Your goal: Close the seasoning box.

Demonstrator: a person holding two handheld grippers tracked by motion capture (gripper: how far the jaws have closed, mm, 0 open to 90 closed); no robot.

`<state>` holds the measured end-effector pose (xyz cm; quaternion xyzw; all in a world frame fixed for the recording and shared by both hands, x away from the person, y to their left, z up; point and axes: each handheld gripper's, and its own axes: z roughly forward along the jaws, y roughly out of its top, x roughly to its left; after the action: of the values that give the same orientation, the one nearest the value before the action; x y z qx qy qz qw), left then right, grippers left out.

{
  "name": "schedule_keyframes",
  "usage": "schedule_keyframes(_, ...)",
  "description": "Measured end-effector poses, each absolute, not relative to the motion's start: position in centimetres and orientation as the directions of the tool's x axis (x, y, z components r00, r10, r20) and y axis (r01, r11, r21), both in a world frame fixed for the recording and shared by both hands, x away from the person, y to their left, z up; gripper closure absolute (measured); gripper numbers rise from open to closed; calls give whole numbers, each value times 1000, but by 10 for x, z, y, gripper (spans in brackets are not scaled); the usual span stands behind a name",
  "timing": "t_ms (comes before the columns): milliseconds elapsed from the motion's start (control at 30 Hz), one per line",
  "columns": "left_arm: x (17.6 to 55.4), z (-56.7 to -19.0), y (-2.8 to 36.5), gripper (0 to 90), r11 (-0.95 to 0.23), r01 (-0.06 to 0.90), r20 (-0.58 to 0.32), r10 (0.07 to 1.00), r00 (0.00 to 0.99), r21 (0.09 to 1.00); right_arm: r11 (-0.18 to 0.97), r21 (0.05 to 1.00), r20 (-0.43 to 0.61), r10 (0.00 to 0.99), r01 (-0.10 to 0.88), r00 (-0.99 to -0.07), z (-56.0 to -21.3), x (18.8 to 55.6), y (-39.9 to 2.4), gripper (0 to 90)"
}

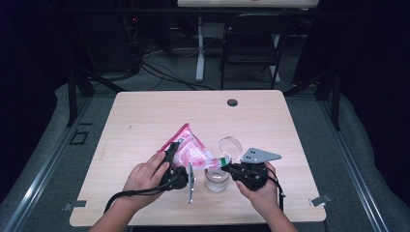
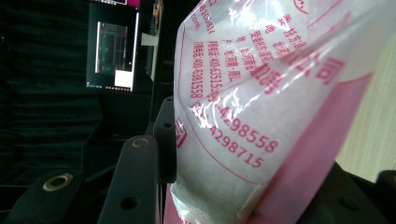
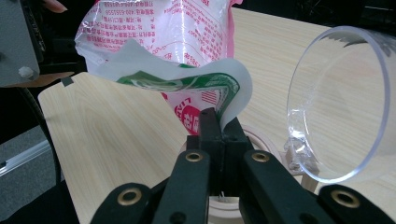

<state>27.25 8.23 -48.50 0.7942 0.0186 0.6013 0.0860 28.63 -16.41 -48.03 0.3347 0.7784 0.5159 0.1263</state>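
A pink-and-white printed plastic bag hangs tilted over a clear glass jar near the table's front edge. My left gripper is shut on the bag's body, and the bag bulges between its jaws with white grains inside. My right gripper is shut on the bag's curled, opened edge, directly above the jar's mouth. In the high view my right gripper sits just right of the jar. The jar's round clear lid stands swung open behind it, and that lid is to the right of my jaws.
The light wooden table has a black grommet at its far edge. A black folding chair and cables stand on the floor beyond. A lit monitor shows off to one side.
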Motion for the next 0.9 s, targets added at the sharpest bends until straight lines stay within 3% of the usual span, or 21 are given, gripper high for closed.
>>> schedule_keyframes(900,272,-480,79,626,-987,-73,954,120,274,145,255,881,148,653,399,-743,-483,287,-165,900)
